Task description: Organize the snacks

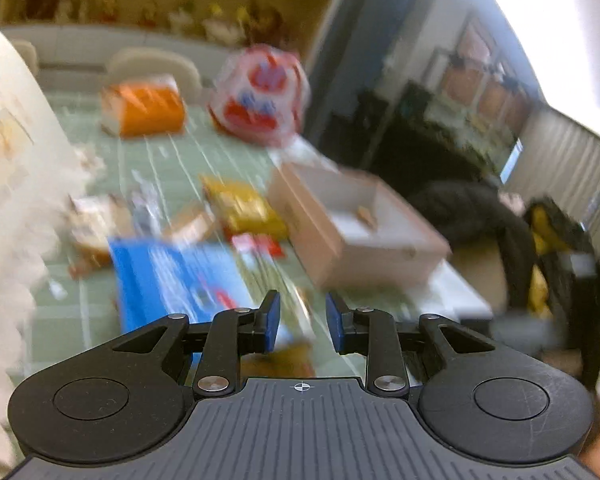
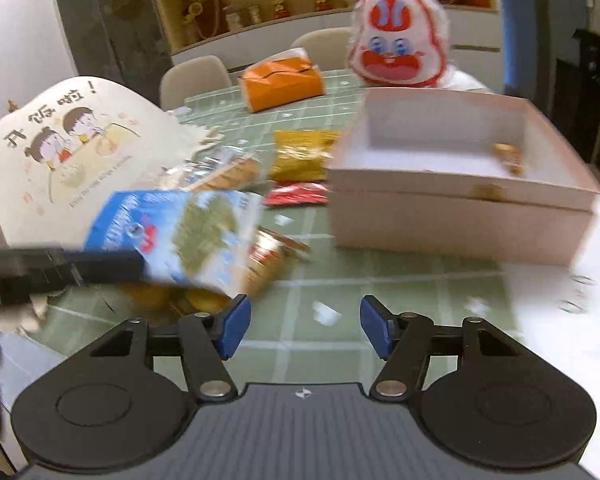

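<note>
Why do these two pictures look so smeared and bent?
Left wrist view: motion blur smears the blue packet and the pink box, while the left gripper stays sharp; the window glares white. Right wrist view: milder blur, the box readable, the right gripper crisp. Both lenses bow straight lines.

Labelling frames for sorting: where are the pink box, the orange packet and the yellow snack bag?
pink box (image 2: 456,216): right wrist view, front wall.
orange packet (image 2: 284,84): right wrist view, front face.
yellow snack bag (image 2: 300,156): right wrist view, middle of bag.
</note>
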Demonstrator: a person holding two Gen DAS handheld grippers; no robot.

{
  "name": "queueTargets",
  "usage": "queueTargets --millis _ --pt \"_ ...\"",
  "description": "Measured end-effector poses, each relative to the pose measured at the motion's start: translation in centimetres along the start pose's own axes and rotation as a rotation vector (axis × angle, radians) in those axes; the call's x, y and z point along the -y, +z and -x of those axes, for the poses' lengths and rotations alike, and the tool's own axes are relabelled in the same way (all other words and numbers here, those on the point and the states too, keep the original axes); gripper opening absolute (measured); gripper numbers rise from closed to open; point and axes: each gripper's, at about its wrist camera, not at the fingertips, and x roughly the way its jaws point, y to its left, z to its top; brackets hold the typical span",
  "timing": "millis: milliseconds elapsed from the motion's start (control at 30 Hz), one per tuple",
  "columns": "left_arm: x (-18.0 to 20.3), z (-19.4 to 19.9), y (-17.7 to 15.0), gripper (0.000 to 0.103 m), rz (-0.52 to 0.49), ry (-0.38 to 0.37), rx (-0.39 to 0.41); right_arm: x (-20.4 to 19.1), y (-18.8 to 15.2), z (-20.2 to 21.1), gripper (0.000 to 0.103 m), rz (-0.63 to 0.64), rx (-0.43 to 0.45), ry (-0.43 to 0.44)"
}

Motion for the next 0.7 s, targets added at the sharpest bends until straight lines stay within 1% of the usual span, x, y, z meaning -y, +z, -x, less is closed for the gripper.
queueTargets --millis 67,133,167,233,267,333,400,500,600,633,700 --pt "-1.5 -0.1 1.3 0.03 0.011 0.079 0.056 0.6 -0.7 0.8 0.064 0.008 0.009 -0.023" --pt "-3.7 -0.9 2.3 0.03 0.045 0.176 0.084 1.2 -1.3 1.4 0.066 0.0 0.015 -0.021" --pt "-5.0 -1.5 2.5 0.03 0.081 0.209 0.078 1.4 -1.5 1.7 0.069 -0.012 0.014 -0.011" --pt "-7.0 -2.5 2.4 0.03 0.147 0.227 0.051 1.6 -1.7 1.9 0.07 -0.034 0.01 0.012" --pt "-7.3 -2.7 2.1 0.03 0.16 0.223 0.032 1.6 -1.7 1.9 0.07 -0.045 0.007 0.022" --pt "-6.5 -2.9 1.3 0.029 0.12 0.196 0.0 1.5 -1.4 1.7 0.07 -0.068 0.006 0.041" --pt "-4.6 -2.8 0.1 0.029 0.033 0.163 -0.044 1.5 -0.8 1.2 0.07 -0.099 0.004 0.068" --pt "-1.5 -2.2 -2.1 0.029 -0.109 0.158 -0.099 1.7 0.3 0.2 0.07 -0.157 -0.007 0.101" --pt "0.5 -1.3 -3.4 0.03 -0.137 0.098 -0.122 1.6 0.7 -0.7 0.07 -0.197 -0.026 0.136" --pt "1.0 -1.1 -3.7 0.03 -0.137 0.075 -0.128 1.5 0.6 -0.8 0.07 -0.196 -0.029 0.139" --pt "2.0 -0.5 -4.1 0.03 -0.153 0.06 -0.125 1.3 0.3 -0.6 0.07 -0.185 -0.017 0.121"
